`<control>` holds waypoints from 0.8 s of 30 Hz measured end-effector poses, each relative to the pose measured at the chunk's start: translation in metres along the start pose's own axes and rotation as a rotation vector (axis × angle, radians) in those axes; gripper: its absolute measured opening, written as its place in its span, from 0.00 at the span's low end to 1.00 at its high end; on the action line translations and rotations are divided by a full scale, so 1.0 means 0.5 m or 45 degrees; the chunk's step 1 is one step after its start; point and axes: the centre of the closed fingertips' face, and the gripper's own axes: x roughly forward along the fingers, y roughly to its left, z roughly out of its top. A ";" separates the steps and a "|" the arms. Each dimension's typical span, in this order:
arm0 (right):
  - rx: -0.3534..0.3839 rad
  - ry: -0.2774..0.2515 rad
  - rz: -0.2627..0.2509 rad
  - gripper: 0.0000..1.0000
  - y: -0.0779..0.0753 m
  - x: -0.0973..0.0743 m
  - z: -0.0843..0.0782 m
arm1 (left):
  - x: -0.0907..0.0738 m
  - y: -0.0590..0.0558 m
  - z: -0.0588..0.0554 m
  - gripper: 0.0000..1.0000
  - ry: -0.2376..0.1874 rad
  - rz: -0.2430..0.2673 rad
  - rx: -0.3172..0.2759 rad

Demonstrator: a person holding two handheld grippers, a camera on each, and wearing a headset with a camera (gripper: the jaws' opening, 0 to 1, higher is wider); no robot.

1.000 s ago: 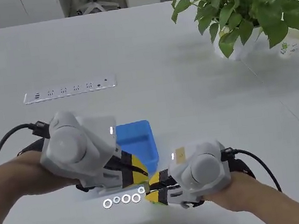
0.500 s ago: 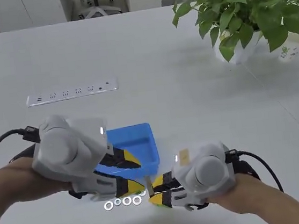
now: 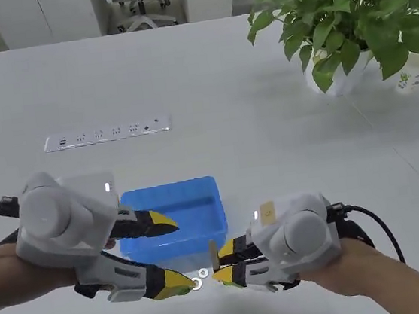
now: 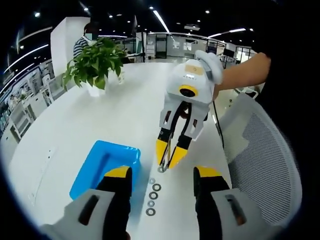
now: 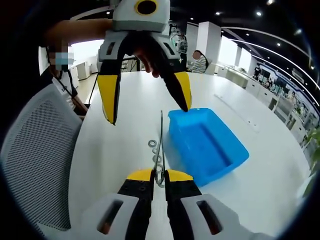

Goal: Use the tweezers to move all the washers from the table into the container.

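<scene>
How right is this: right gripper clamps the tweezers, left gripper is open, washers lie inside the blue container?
One error: the washers lie on the table beside the blue container, not inside it, as the left gripper view shows. The right gripper does clamp the tweezers; the left gripper is open.

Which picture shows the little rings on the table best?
Left gripper view: the washers lie in a clear row. The right gripper view shows some beside the tweezers; the head view, a couple.
</scene>
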 end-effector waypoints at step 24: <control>-0.035 -0.109 0.007 0.10 -0.061 -0.027 0.084 | -0.070 0.026 -0.017 0.74 -0.175 0.174 -0.214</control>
